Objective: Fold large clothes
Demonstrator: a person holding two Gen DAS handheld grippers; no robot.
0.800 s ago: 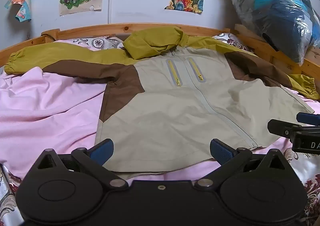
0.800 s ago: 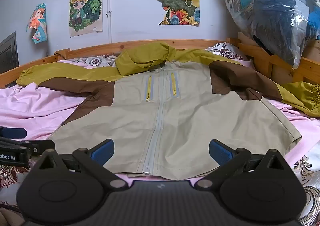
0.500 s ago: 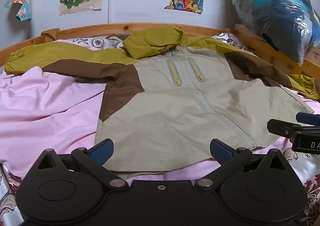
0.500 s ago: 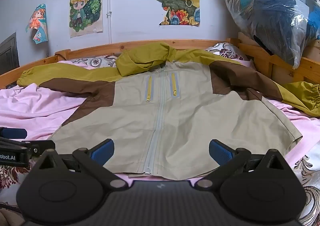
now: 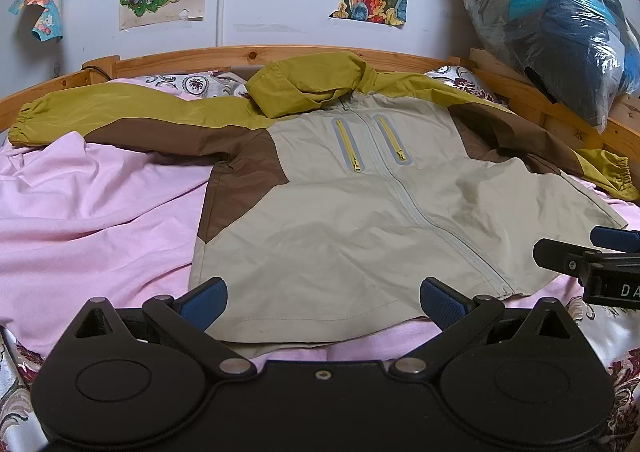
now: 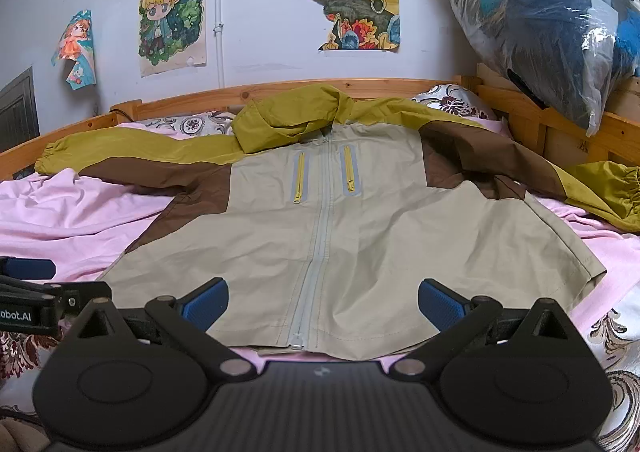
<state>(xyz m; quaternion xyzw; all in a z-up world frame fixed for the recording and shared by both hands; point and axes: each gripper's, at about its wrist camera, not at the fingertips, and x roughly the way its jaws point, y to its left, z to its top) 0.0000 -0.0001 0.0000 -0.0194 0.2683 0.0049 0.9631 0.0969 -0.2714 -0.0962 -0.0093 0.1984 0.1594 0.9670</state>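
Note:
A hooded jacket [image 5: 360,211] [image 6: 360,228] in beige, brown and mustard lies face up and zipped on a pink sheet [image 5: 100,211], sleeves spread to both sides, hood bunched at the top. My left gripper [image 5: 323,298] hovers open just before the hem's left half, nothing between its blue pads. My right gripper [image 6: 323,300] is open too, over the hem near the zip's lower end. Each gripper shows at the edge of the other's view.
A wooden bed frame [image 5: 168,59] [image 6: 540,115] runs around the far and right sides. A large plastic bag of dark and blue clothes [image 5: 560,23] [image 6: 552,19] rests on the right rail. Posters [image 6: 172,23] hang on the wall. Patterned bedding [image 6: 616,336] lies at the near corners.

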